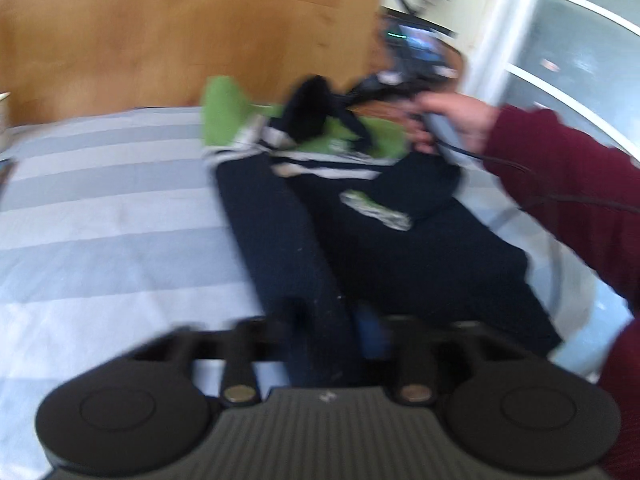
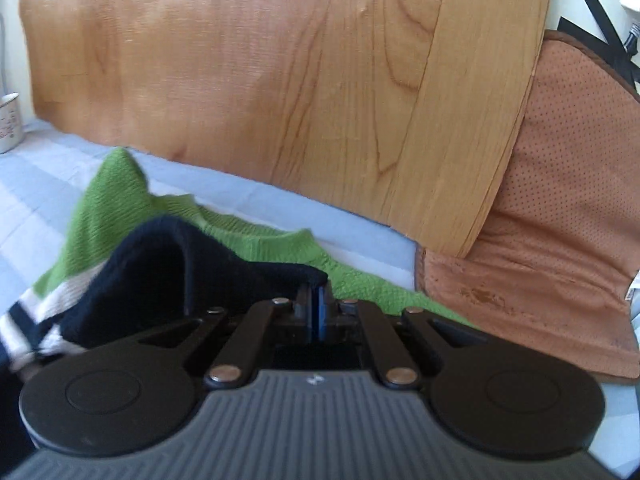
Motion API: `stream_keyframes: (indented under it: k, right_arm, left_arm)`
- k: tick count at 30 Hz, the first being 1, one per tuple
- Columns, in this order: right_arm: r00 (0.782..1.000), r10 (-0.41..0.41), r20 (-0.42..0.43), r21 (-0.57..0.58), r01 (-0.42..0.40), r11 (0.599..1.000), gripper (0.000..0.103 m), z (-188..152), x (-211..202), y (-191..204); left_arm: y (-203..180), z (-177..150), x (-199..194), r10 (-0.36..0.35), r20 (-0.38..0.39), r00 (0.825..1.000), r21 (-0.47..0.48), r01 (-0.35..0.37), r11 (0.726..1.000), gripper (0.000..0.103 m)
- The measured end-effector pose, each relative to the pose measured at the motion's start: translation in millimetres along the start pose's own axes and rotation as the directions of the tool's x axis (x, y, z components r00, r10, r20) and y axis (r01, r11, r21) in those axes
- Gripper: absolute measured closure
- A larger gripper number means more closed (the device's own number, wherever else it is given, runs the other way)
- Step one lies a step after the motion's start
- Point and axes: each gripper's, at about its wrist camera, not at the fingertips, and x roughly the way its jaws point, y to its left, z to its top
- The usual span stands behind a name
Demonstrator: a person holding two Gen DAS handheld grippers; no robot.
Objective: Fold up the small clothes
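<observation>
The navy, green and white knitted garment (image 1: pixel 360 240) lies on the striped bed (image 1: pixel 100 220) near the wooden headboard (image 2: pixel 240 80). The right tongs (image 2: pixel 318 300) are clamped on its navy fold, lifting it. The left tongs (image 1: pixel 320 320) stand apart over a navy sleeve, gripping nothing.

A maroon sleeve (image 1: pixel 568 184); each hand-held gripper (image 2: pixel 318 300) is black with ribbed grey housing.

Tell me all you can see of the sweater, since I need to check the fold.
The sweater is a small knit, mostly dark navy with a green upper part and white stripes. It lies rumpled on the striped bedsheet near the wooden headboard. The right gripper is shut on a navy fold, lifting it over the green.
</observation>
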Motion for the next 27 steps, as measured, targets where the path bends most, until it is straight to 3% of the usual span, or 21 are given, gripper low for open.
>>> stream_keyframes:
  k: [1,5,9,14,18,20,21,23,27]
  right_arm:
    - [1.000,-0.003,-0.011,-0.002,0.003,1.000,0.097,0,2,0]
    - [1.000,0.012,-0.004,0.022,-0.012,1.000,0.097,0,-4,-1]
    - [0.999,0.049,0.024,0.072,-0.051,0.996,0.097,6,-19,-6]
    - [0.996,0.034,0.080,0.120,-0.044,0.992,0.079,15,-43,-16]
    - [0.990,0.089,0.105,0.268,-0.115,0.957,0.069,1,-66,-42]
    - [0.988,0.121,0.095,0.353,-0.147,0.924,0.056,-18,-73,-53]
    - [0.985,0.149,0.082,0.402,-0.170,0.900,0.055,-29,-75,-58]
    - [0.973,0.223,0.058,0.471,-0.224,0.854,0.055,-51,-75,-61]
    - [0.957,0.291,0.018,0.502,-0.261,0.825,0.051,-71,-62,-46]
  left_arm:
    - [-6,-1,5,-0.030,-0.020,0.999,0.024,0.030,0.999,0.014]
    - [-21,-11,7,-0.040,-0.046,0.998,0.125,0.046,0.991,0.013]
    - [0,-8,-1,-0.019,-0.023,1.000,0.054,0.021,0.998,0.013]
    - [36,12,-24,0.059,0.076,0.995,-0.053,-0.055,0.997,0.017]
    - [70,47,-30,0.115,0.134,0.984,-0.119,-0.099,0.988,0.024]
    - [88,72,-22,0.135,0.155,0.979,-0.156,-0.111,0.982,0.029]
    - [96,85,-16,0.142,0.164,0.976,-0.172,-0.113,0.979,0.032]
    - [112,114,5,0.157,0.185,0.970,-0.198,-0.120,0.973,0.034]
    - [137,165,67,0.214,0.199,0.956,-0.254,-0.160,0.954,0.034]
